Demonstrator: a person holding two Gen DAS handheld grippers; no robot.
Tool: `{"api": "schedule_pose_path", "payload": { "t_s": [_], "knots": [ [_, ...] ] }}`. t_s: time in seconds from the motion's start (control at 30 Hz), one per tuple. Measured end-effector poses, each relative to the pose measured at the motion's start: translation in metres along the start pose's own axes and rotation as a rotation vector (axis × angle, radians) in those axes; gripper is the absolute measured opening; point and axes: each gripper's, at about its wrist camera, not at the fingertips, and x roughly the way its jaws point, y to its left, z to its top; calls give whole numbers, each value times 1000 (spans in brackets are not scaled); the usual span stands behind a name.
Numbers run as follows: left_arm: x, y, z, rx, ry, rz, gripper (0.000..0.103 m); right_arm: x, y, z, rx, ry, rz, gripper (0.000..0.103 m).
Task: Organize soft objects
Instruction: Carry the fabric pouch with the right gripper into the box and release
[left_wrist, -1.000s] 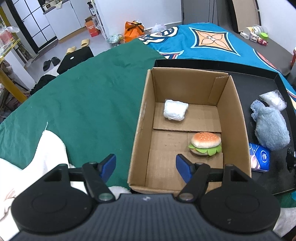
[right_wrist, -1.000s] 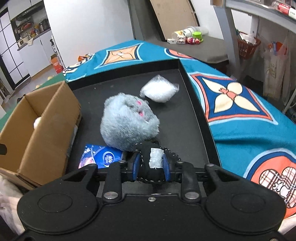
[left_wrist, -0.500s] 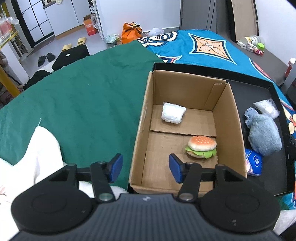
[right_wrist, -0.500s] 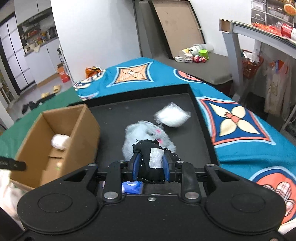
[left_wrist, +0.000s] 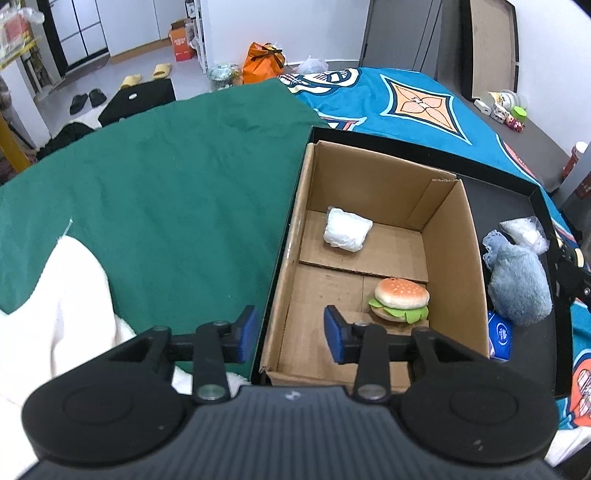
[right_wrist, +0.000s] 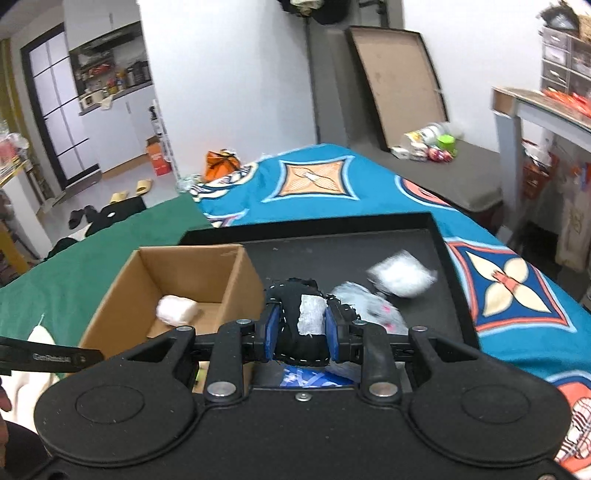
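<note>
Since a second ago my right gripper (right_wrist: 301, 334) has lifted its black stitched pouch (right_wrist: 300, 325) off the black tray (right_wrist: 439, 236), so the grey plush (right_wrist: 369, 308) and the white bag (right_wrist: 400, 277) now sit lower and ahead of it to the right, while my left gripper (left_wrist: 290, 334) has narrowed its gap. To do this carry well, I judge I should swing the pouch left until it is over the cardboard box (right_wrist: 240, 280) before letting go. The right gripper is pinching the pouch firmly between both pads. The left gripper's jaws are closing with nothing between them, straddling the box's near left wall (left_wrist: 275, 280); the burger toy (left_wrist: 400, 299) lies just ahead to its right, the white bundle (left_wrist: 347, 229) farther ahead.
</note>
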Motion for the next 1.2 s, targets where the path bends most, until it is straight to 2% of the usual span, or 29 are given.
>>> {"api": "schedule_pose_path", "payload": {
  "t_s": [0.37, 0.53, 0.7, 0.77, 0.87, 0.9, 0.93, 1.2],
  "knots": [
    [14, 13, 3, -45, 22, -44, 22, 7, 37, 14, -47, -53, 100, 27],
    [18, 16, 4, -59, 22, -59, 20, 12, 53, 17, -68, -55, 121, 27],
    [21, 23, 4, -85, 20, -71, 13, 17, 68, 20, -93, -57, 141, 27],
    [21, 25, 4, -92, 17, -75, 11, 18, 72, 22, -88, -61, 165, 30],
    [21, 27, 4, -104, 10, -84, 11, 22, 77, 23, -83, -42, 191, 52],
    [20, 28, 4, -109, 5, -85, 11, 22, 77, 23, -84, -39, 189, 62],
    [20, 28, 4, -112, 0, -80, 11, 21, 77, 23, -84, -46, 181, 68],
    [17, 26, 4, -106, 3, -68, 11, 18, 62, 14, -69, -26, 140, 70]
  ]
}}
